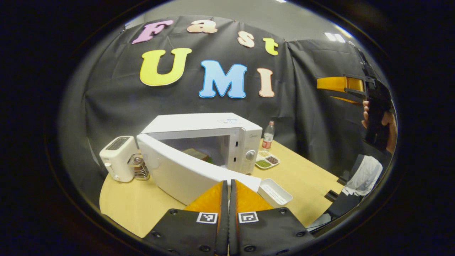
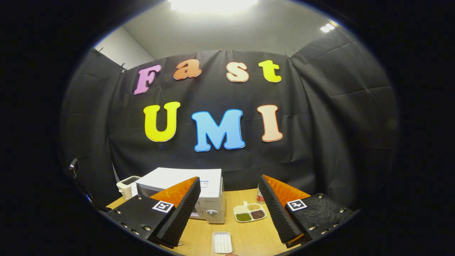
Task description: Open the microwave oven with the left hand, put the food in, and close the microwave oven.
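The white boxy microwave oven [image 1: 213,142] has its door [image 1: 185,174] open; my left tongs [image 1: 228,193] are pressed together, my right tongs [image 2: 229,209] spread. A sideways push could slip off.

The white microwave oven [image 1: 227,137] stands on the table, door [image 1: 185,172] swung open, brown food [image 1: 196,154] inside.

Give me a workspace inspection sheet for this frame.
Surface: wooden table.
Job's things: microwave oven, door swung open; food inside.
Clutter: toaster, glass jar, bottle, divided dish with grains, white tray.
Grippers: left gripper jaws closed, empty, by the door edge; right gripper jaws apart, empty, above the table.
Cables: nothing seen.
Surroundings: black cloth wall, ceiling lights.
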Motion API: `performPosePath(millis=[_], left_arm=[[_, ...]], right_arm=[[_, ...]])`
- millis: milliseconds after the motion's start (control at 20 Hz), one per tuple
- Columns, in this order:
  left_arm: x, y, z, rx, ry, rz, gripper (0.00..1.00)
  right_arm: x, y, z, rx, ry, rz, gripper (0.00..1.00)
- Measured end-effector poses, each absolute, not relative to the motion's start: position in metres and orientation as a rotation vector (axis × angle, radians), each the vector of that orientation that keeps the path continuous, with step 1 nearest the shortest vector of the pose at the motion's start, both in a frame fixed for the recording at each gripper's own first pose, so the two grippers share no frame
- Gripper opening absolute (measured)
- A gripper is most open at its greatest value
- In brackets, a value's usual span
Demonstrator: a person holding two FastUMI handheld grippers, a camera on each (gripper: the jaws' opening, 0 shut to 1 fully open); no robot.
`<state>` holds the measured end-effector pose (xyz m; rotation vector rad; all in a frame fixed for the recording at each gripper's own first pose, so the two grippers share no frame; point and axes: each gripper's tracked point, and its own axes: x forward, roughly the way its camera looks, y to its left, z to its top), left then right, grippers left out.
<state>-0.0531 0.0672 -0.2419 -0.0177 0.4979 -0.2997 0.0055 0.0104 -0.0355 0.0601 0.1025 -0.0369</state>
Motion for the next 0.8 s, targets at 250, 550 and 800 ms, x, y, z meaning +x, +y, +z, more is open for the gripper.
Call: performPosePath(millis=[250,550,800], left_arm=[[-0.021,0.052,-0.248,0.007,0.492,-0.296,0.07],[0.011,0.026,-0.258,-0.021,0.51,-0.308,0.07],[0.039,0.005,-0.265,-0.013,0.516,-0.316,0.07]], right_arm=[[0.007,-0.011,-0.038,0.055,0.107,-0.06,1.0],[0.012,-0.038,-0.047,0.06,0.117,-0.083,1.0],[0.026,-0.058,-0.052,0.063,0.117,-0.094,1.0]])
